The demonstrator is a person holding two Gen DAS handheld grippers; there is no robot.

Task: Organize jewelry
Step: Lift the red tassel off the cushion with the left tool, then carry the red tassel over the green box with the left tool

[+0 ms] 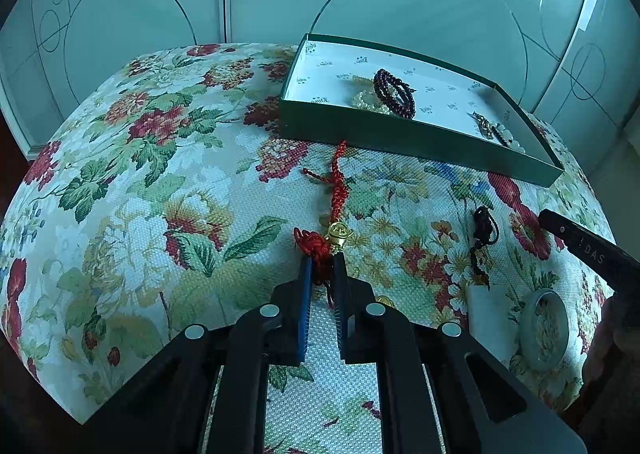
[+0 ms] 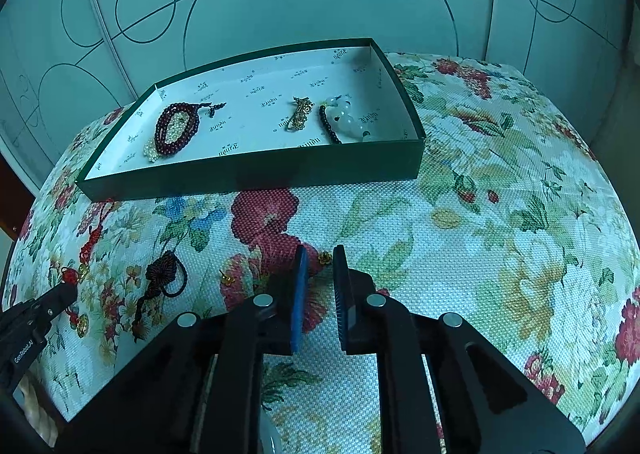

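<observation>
Your left gripper [image 1: 323,260] is clamped on the red knotted cord charm [image 1: 338,190], which trails ahead toward the green box [image 1: 400,134]. It's light and limp, so grip the knot, not the gold bead. Your right gripper [image 2: 318,254] stands slightly parted, holding nothing.

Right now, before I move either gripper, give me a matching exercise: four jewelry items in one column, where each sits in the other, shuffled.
Items
1. dark red bead bracelet
2. red knotted cord charm with gold bell
3. black knotted cord pendant
4. pale green jade bangle

Places
A. between the left gripper fingers
B. inside the green cardboard box
C. on the floral cloth beside the right gripper
D. loose on the floral cloth between the two grippers

Pairs: 1-B, 2-A, 3-D, 4-C
</observation>
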